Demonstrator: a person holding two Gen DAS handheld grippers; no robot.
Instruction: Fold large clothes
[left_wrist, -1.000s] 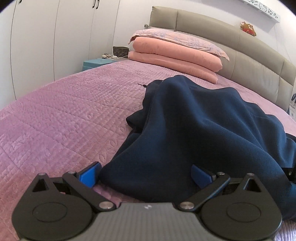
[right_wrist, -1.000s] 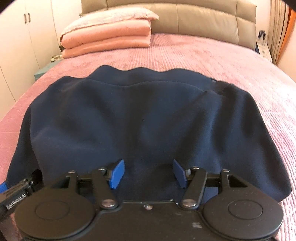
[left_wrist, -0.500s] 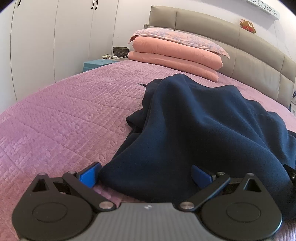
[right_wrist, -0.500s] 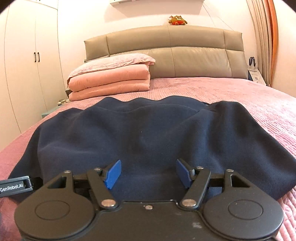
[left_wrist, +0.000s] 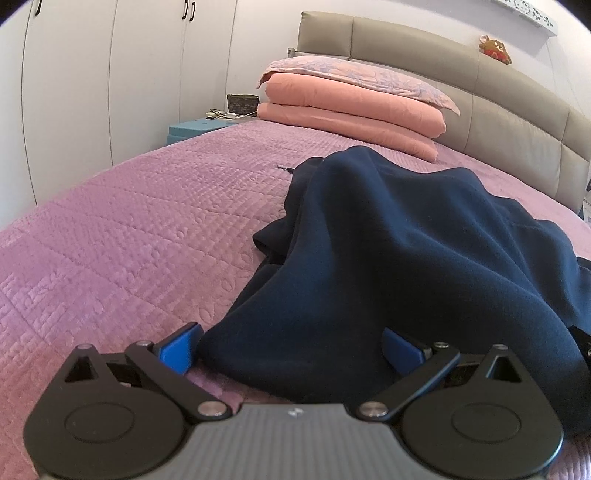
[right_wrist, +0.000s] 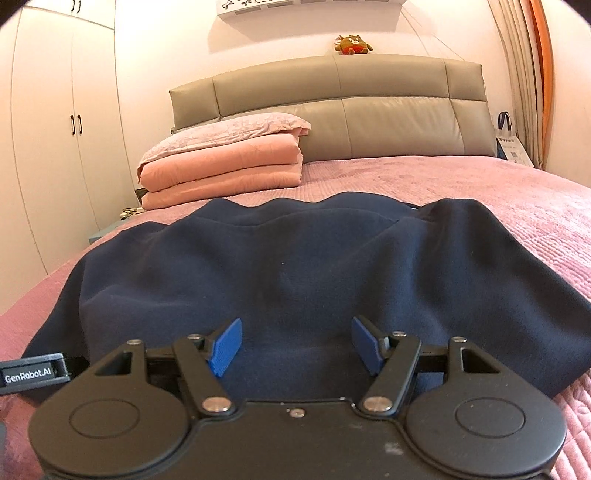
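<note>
1. Navy garment (right_wrist: 295, 266) lies rumpled across the pink quilted bedspread (left_wrist: 122, 236), its near hem reaching toward 6 o'clock in both wrist views, its far edge wavy toward 12 o'clock.
2. Left gripper (left_wrist: 291, 345) is spread wide and grips nothing; the hem's left corner sits between its blue pads (left_wrist: 177, 349).
3. Right gripper (right_wrist: 296, 345) is likewise wide open and empty, low over the near hem, cloth showing between its fingers.
4. Judged step: taking hold of the near hem for a fold toward the stacked pink quilts (right_wrist: 221, 166) at 12 o'clock.
5. To do it well, pinch both hem points at matching depth, catching all layers, then lift evenly so the fleece does not sag between.
6. Bunched fold at 10 o'clock in the left view (left_wrist: 280, 236) likely wants smoothing first.
</note>
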